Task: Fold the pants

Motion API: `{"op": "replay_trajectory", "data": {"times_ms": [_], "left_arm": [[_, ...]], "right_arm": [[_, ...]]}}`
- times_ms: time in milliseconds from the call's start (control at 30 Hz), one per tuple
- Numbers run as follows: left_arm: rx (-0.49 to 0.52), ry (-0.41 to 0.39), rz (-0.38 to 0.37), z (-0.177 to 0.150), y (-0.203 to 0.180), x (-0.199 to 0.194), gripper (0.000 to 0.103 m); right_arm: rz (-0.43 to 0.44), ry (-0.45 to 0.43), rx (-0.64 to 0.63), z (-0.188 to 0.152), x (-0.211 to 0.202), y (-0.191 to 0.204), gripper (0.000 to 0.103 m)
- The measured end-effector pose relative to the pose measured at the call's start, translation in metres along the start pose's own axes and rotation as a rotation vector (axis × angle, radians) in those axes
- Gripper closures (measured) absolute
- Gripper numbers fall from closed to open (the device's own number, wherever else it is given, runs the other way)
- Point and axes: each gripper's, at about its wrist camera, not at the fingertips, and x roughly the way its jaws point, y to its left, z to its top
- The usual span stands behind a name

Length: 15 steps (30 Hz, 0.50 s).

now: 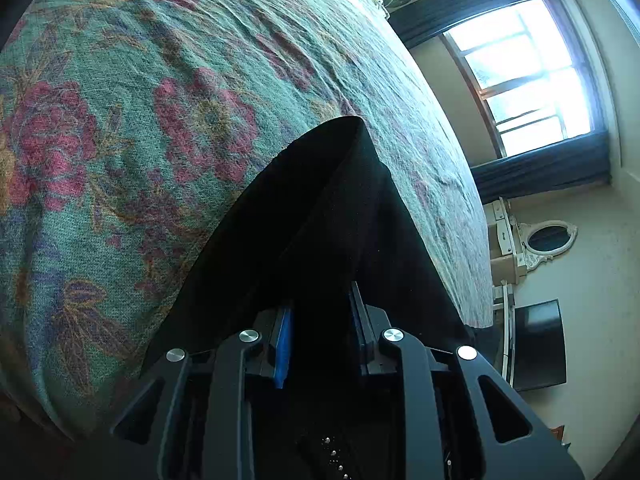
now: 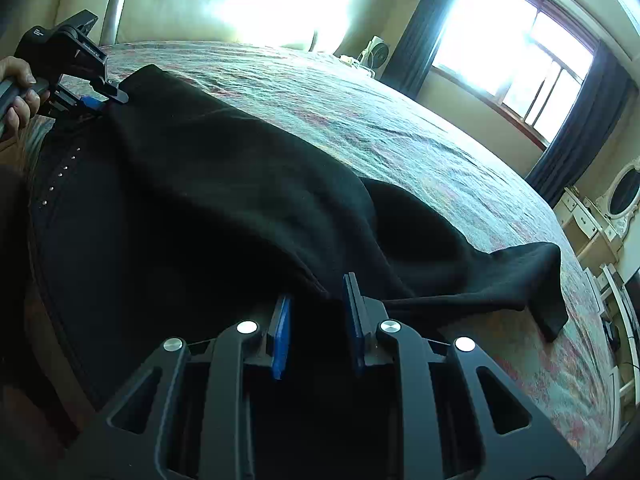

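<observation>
Jaws of both grippers are standing narrowly parted with black cloth between the blue pads; whether the pads are pressing cannot be told. Left gripper [image 1: 322, 308] is showing only a dark fold of the pants [image 1: 320, 216] over the floral bedspread [image 1: 120, 120]. Right gripper [image 2: 318, 300] view is taking in the whole garment, spreading across the bed, plus the hand [image 2: 18, 92] holding the left gripper at the far edge.

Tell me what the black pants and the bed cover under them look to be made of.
Pants: soft matte black cloth, perhaps a knit; they drape in loose folds without shine, and a row of small metallic studs runs along one edge. Bed cover: coarse, woolly-looking woven textile, teal with a faded red floral pattern; its surface looks fuzzy and wrinkled.
</observation>
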Motion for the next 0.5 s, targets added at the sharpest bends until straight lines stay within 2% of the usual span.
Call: {"op": "replay_trajectory", "data": {"times_ms": [67, 133, 267, 333, 400, 500], "left_arm": [[-0.024, -0.016, -0.008, 0.002, -0.005, -0.008, 0.08], [-0.031, -0.051, -0.053, 0.0, -0.012, -0.025, 0.081], [-0.003, -0.09, -0.137, -0.001, -0.032, -0.057, 0.081], [0.022, -0.114, -0.156, -0.002, -0.034, -0.073, 0.081], [0.027, -0.118, -0.163, -0.006, -0.026, -0.084, 0.081], [0.0, -0.087, -0.139, -0.009, 0.0, -0.08, 0.081]], "right_arm": [[-0.002, -0.005, 0.006, 0.0, -0.001, -0.002, 0.08], [-0.004, -0.01, 0.017, 0.001, -0.004, -0.004, 0.08], [-0.009, -0.028, 0.035, 0.005, -0.015, -0.009, 0.081], [-0.01, -0.032, 0.033, 0.005, -0.024, -0.009, 0.081], [-0.004, -0.049, 0.034, 0.002, -0.039, -0.005, 0.094], [0.005, -0.053, -0.002, -0.002, -0.048, 0.01, 0.095]]}}
